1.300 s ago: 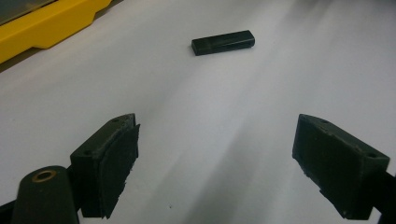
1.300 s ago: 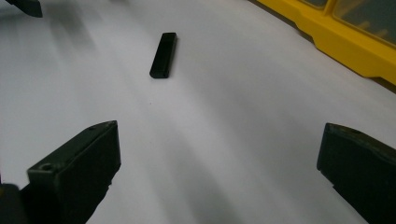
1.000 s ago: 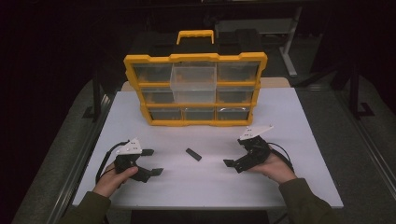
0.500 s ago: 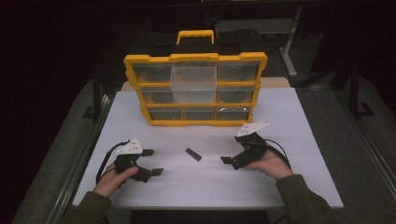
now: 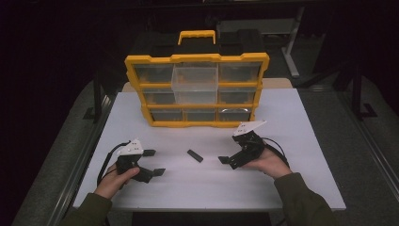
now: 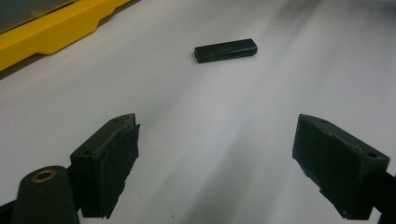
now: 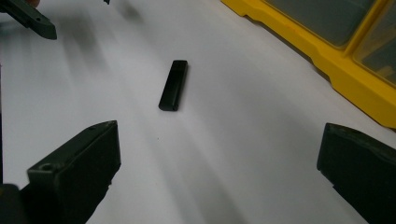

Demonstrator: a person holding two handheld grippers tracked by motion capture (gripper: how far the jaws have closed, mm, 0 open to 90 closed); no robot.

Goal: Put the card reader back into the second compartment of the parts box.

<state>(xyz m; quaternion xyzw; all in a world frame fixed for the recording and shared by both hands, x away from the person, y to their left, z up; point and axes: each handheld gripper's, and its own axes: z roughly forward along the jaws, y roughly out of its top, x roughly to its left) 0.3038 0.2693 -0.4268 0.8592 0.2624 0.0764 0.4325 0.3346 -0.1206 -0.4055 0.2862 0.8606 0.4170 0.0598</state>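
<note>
A small black USB stick [image 5: 195, 156] lies flat on the white tabletop [image 5: 291, 122], between the two grippers and touching neither. The left gripper [image 5: 154, 162], held in the person's left hand [image 5: 113, 181], sits low over the table at the near left with its jaws spread wide and nothing between them; in the left gripper view the stick [image 6: 226, 50] lies ahead of the jaws. The right gripper [image 5: 226, 159], held in the right hand [image 5: 268, 164], points toward the stick from the right, jaws likewise wide apart and empty; in the right gripper view the stick [image 7: 173, 85] lies ahead. Behind stands a yellow organizer case [image 5: 196, 89] with clear drawers, upright, its upper middle drawer [image 5: 194, 77] pulled partly out.
</note>
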